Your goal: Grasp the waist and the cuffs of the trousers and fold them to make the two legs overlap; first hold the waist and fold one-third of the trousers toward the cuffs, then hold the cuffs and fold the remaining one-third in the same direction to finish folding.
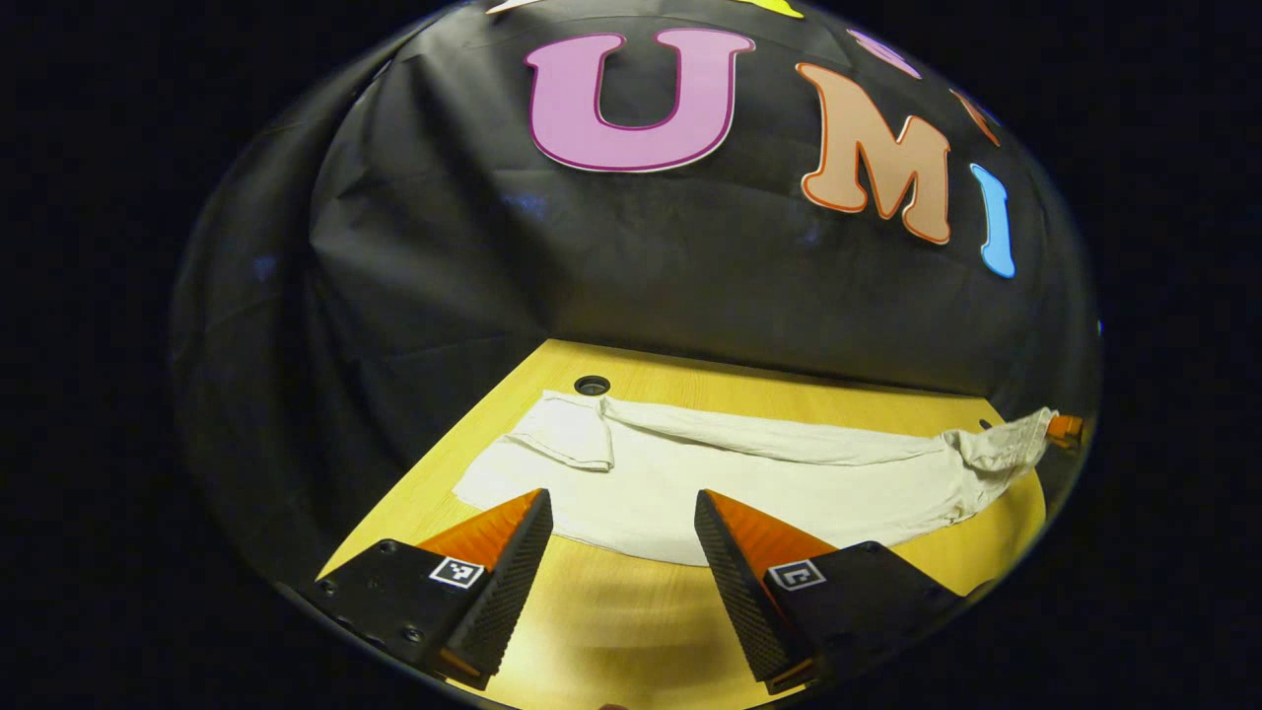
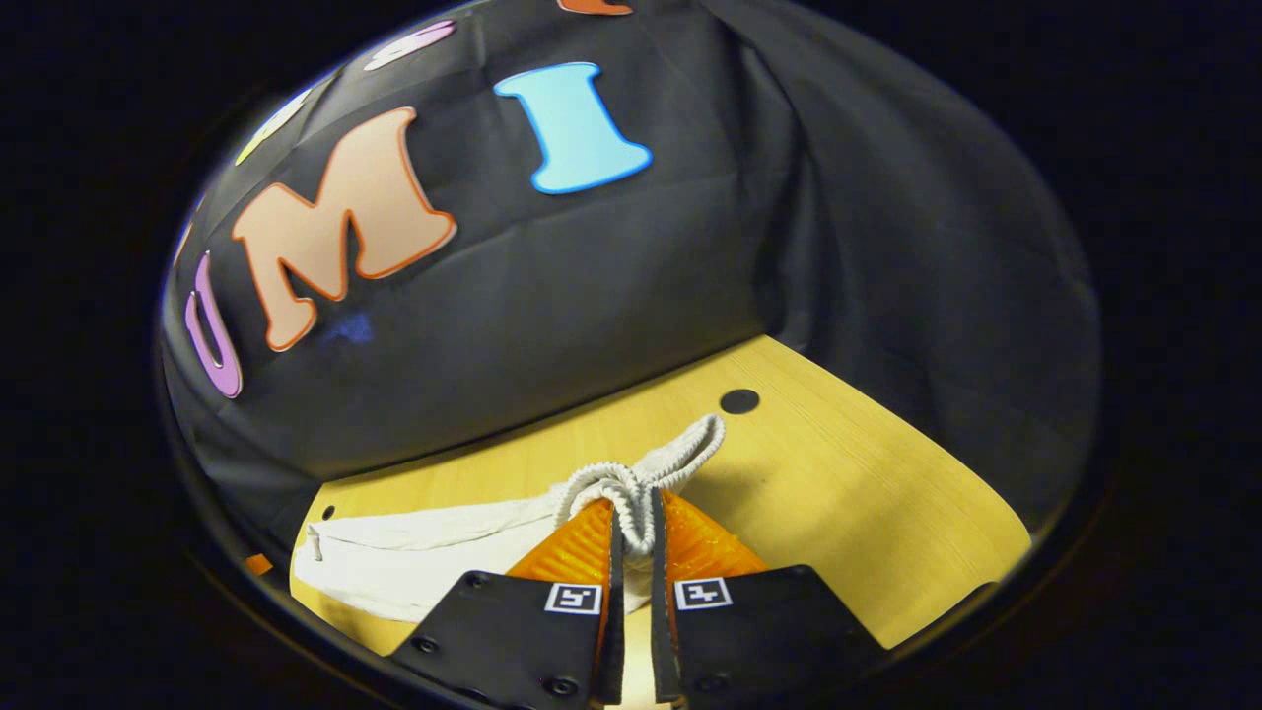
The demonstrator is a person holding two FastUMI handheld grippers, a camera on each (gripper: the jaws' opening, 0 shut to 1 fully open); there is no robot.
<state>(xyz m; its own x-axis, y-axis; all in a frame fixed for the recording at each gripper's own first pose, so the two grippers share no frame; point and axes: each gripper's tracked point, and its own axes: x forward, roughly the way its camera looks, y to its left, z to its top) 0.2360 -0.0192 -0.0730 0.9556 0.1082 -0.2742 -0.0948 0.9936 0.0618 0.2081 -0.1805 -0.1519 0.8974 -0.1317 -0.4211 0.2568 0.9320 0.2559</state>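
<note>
- A pair of cream-white cloth trousers (image 1: 749, 473) lies spread lengthwise across a yellow wooden table (image 1: 631, 611), running from the table's left part to its far right edge in the left gripper view.
- One end of the trousers has a small corner folded over, just beside a round dark hole in the tabletop (image 1: 592, 385).
- The left gripper (image 1: 623, 513) hangs above the near edge of the trousers with its two fingers spread wide apart and nothing between them.
- In the right gripper view, the right gripper (image 2: 632, 528) has its fingers closed tight on a bunched, ribbed end of the trousers (image 2: 631, 488), the cloth gathered between them.
- From that pinched end the rest of the cloth trails away to the left along the table.
- A second round dark hole (image 2: 739, 401) sits in the wood just beyond the gathered cloth.
- Black cloth walls (image 1: 493, 266) enclose the table behind and at the sides.
</note>
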